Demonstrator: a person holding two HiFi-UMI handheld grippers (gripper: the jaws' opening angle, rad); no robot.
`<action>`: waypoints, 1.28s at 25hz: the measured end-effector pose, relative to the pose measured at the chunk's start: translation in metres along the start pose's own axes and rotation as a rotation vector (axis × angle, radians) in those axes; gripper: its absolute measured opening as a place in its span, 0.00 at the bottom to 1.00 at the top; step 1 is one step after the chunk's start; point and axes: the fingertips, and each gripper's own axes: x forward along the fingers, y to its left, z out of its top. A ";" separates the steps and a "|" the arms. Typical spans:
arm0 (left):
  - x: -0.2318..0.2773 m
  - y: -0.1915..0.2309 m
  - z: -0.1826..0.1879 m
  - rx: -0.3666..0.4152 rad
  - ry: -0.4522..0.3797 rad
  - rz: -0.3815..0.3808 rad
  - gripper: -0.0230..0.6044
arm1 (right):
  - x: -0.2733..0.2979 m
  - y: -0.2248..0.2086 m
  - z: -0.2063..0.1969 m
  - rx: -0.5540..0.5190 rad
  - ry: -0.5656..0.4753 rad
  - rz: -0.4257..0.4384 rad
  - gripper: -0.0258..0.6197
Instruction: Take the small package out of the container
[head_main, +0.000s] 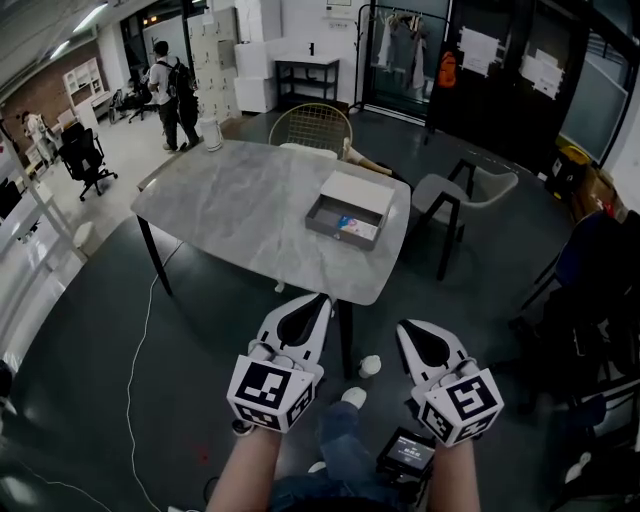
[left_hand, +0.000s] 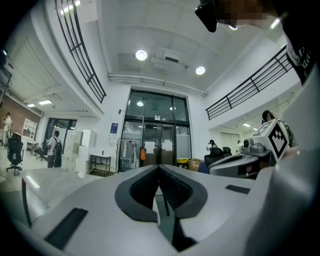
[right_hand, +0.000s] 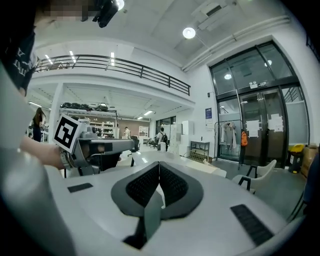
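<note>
Left claw (head_main: 318, 299) and right claw (head_main: 406, 329) closed, apart from container (head_main: 322, 213).

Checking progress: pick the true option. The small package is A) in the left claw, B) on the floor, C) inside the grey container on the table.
C: the small package lies in the open container on the table; the left claw and right claw are shut, empty.

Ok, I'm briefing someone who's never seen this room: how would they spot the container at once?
Find the grey marble-look table mid-room. Near its right end sits the container, a shallow grey open box with a colourful small package inside. It is the only box on the tabletop, a white lid just behind it.
</note>
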 end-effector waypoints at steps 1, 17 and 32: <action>0.010 0.005 -0.002 0.004 0.003 -0.001 0.06 | 0.009 -0.007 -0.002 0.003 0.000 0.005 0.08; 0.212 0.101 -0.032 -0.026 0.099 -0.037 0.06 | 0.181 -0.158 0.022 0.007 -0.023 0.034 0.08; 0.281 0.146 -0.067 -0.092 0.231 0.030 0.06 | 0.227 -0.218 0.000 0.073 0.027 0.027 0.08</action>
